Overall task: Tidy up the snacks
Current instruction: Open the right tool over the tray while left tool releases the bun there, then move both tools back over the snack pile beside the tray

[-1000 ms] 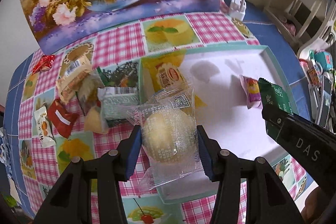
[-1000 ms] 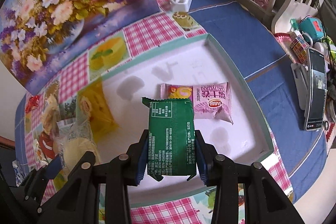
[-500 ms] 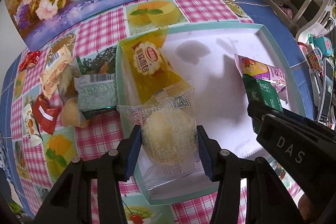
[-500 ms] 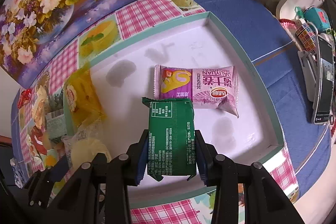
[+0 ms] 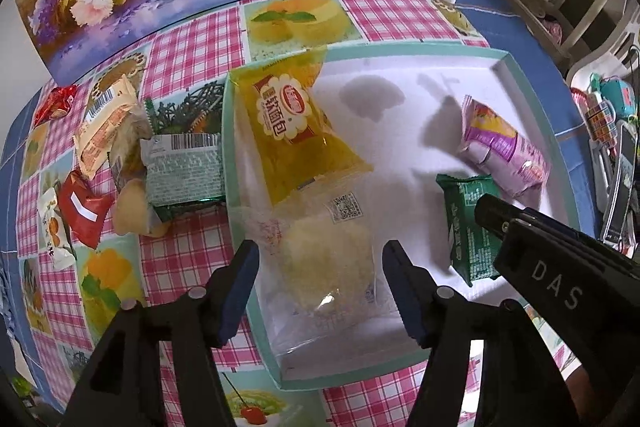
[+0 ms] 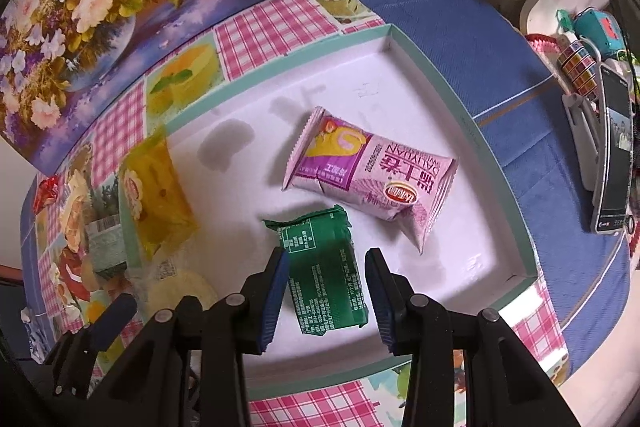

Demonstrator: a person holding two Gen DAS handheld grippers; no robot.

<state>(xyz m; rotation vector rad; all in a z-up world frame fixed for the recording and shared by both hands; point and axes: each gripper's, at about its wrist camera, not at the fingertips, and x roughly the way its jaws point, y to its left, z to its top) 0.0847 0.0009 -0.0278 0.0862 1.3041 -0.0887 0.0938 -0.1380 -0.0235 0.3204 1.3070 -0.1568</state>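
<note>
Both tools have released their loads since a second ago. Left tool (image 5: 320, 283) stands wide around the clear-wrapped bun (image 5: 326, 263), now lying in the tray (image 6: 496, 163) near its left corner. Right tool (image 6: 327, 297) stands wide astride the green packet (image 6: 326, 275) on the tray floor, beside the pink packet (image 6: 372, 179).

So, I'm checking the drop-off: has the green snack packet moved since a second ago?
Yes. The green foil snack packet has gone down from between the right gripper's fingers onto the white tray floor, beside the pink snack packet.
</note>
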